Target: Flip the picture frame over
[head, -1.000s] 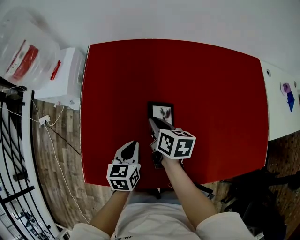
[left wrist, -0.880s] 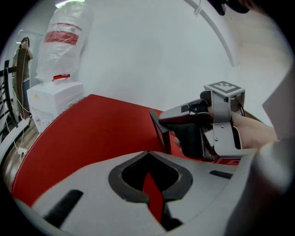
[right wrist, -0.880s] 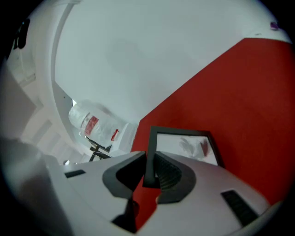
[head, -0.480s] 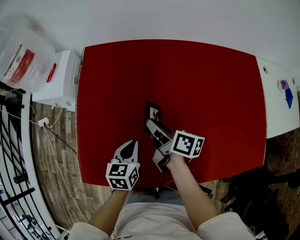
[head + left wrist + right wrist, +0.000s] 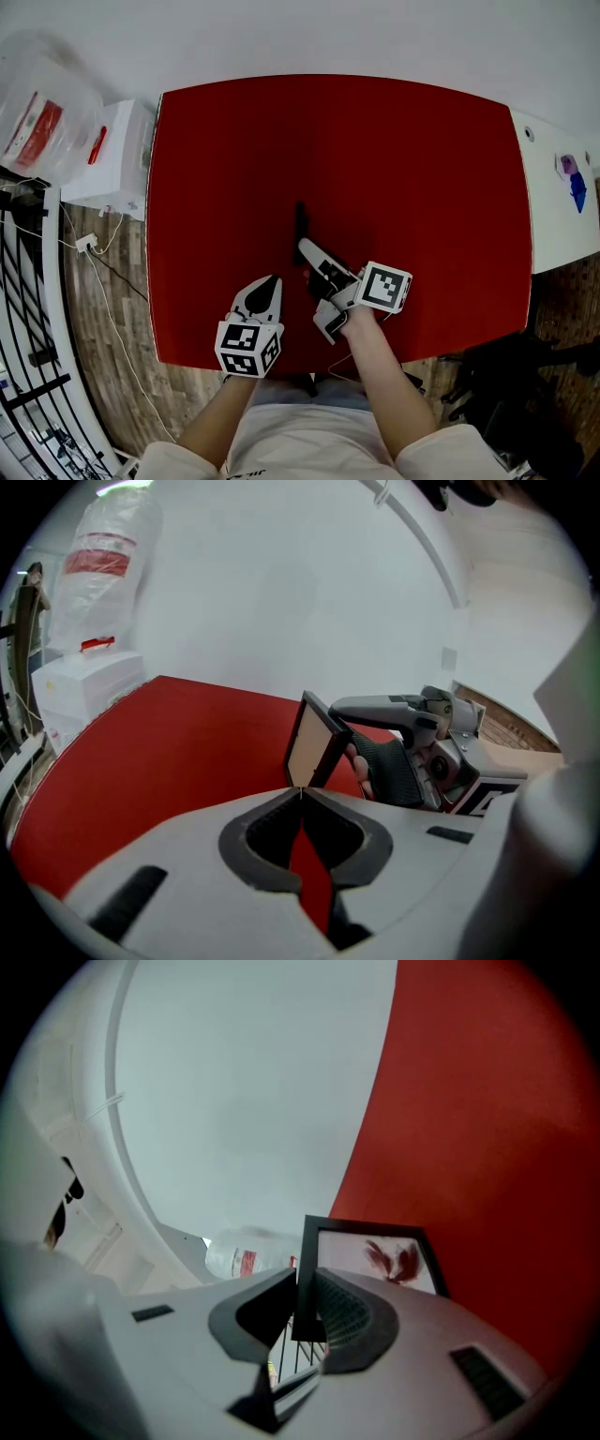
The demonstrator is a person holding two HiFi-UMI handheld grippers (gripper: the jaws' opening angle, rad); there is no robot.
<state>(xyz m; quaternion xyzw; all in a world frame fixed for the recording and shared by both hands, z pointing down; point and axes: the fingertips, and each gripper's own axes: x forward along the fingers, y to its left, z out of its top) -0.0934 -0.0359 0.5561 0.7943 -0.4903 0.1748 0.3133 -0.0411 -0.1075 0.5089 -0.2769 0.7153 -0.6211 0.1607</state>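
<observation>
One picture frame point(image 5: 370, 1251) on edge, clamped in right tool point(image 5: 302, 1288)

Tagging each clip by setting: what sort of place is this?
Probably an indoor workroom set up for recording: a red-topped table by a white wall, wood-look floor with loose cables, a white box alongside.

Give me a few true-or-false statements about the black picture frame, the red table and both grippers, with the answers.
1. The right gripper clamps the black rectangular picture frame by its rim. True.
2. The frame lies flat on the red table. False: it is turned up on edge.
3. The left gripper is shut and empty. True.
4. The left gripper touches the frame. False: it is apart from it, near the table's front edge.
</observation>
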